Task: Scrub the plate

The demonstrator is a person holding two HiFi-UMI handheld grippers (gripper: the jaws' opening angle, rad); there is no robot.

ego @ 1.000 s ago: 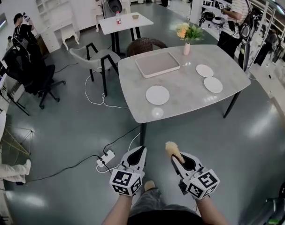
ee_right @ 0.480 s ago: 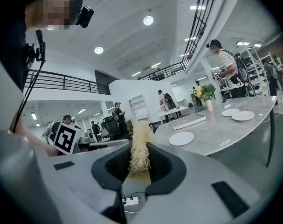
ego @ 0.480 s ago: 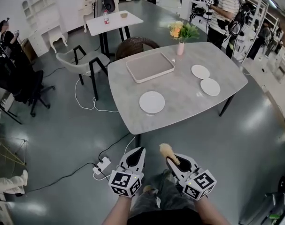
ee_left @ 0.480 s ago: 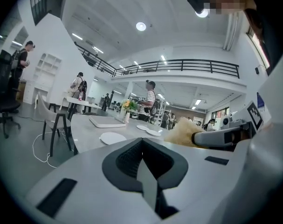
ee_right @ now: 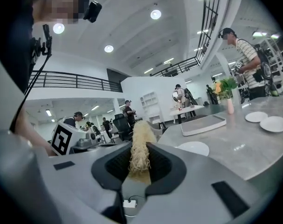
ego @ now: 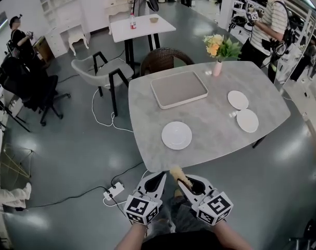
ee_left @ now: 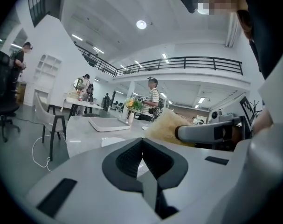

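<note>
We face the bench with our right claw clamped on a yellow scrubber and our left claw shut and empty, while the plate lies just ahead, nearer the right.

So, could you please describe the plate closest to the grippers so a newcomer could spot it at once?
Start at the big grey table with the vase of flowers. Just nearer than its rectangular tray, by the near edge, lies a round white plate. It lies alone; the other two plates sit together at the right end.
</note>
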